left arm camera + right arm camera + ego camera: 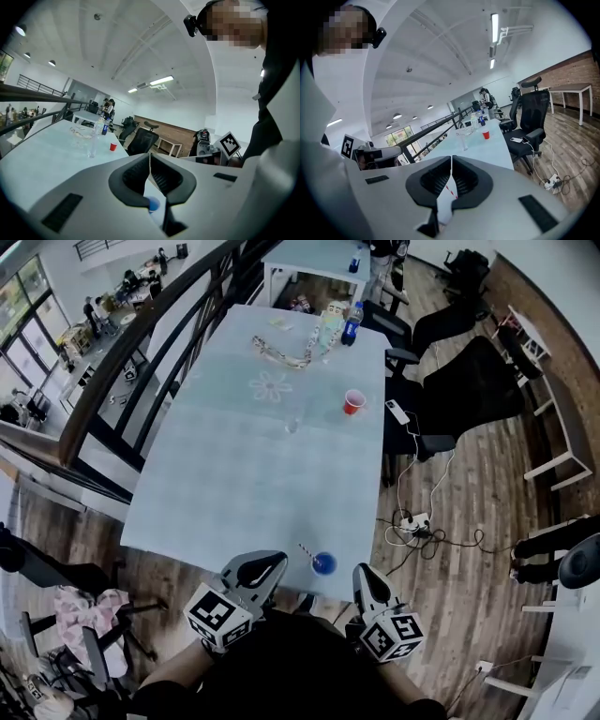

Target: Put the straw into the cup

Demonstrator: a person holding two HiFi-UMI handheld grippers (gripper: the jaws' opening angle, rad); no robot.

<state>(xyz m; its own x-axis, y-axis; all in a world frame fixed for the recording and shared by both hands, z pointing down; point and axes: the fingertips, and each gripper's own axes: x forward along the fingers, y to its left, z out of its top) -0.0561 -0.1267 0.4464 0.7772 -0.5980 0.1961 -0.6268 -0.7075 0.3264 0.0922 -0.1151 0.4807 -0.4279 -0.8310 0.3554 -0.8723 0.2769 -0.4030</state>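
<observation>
The blue cup (323,564) is sitting at the near edge of the long pale table (225,474), just in from the drop. The red-and-white straw (306,550) is leaning up out of it toward the far left, so its lower end appears to be resting inside the cup already. The left gripper (267,570) is hanging just left of the cup and the right gripper (367,582) just right of it, both off the table's near edge and neither touching cup or straw. In the gripper views both pairs of jaws are standing closed tip to tip with nothing between the pads. The cup is showing only through the gap beneath the left pair, and the striped straw only through the gap beneath the right. The straw is looking thin, light and easy to crush or kink, so a gentle pinch near mid-length, clear of the rim, would be suiting it best. The cup is looking small and light, likely to tip or slide over the near edge if it is nudged. Open tabletop is stretching away beyond it, with a red cup (353,401) and a bottle (351,324) well apart at the far end. Office chairs are crowding the table's right side.
</observation>
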